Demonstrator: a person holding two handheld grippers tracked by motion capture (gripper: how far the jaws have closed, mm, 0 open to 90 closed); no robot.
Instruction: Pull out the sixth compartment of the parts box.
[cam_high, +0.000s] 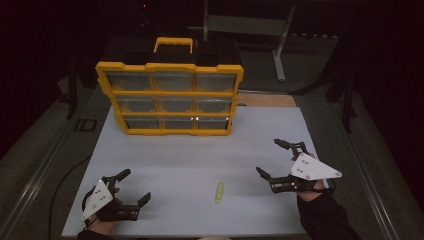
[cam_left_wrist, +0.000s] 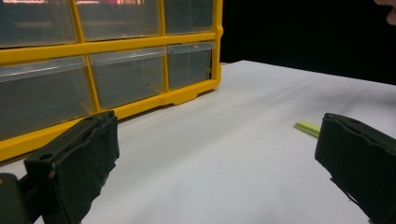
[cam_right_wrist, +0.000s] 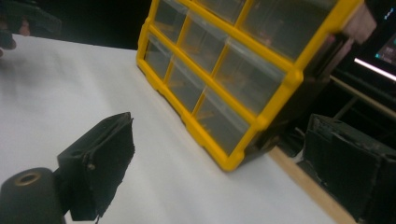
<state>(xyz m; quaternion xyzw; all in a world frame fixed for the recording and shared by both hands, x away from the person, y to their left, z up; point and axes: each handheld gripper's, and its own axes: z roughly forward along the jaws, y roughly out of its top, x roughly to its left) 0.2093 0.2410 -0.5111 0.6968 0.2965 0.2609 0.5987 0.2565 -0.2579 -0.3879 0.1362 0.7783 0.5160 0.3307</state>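
While both hand-held grippers (cam_high: 126, 187) (cam_high: 276, 157) gape empty, drawer contents in organizer (cam_high: 170, 95) unreadable.

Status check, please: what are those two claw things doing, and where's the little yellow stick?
Left hand-held gripper and right hand-held gripper: open, empty. Yellow stick flat on white mat between them. Nothing in the way.

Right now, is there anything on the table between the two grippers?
Yes: a small yellow-green stick lies on the white sheet between the left gripper and the right gripper, seen in the high view.
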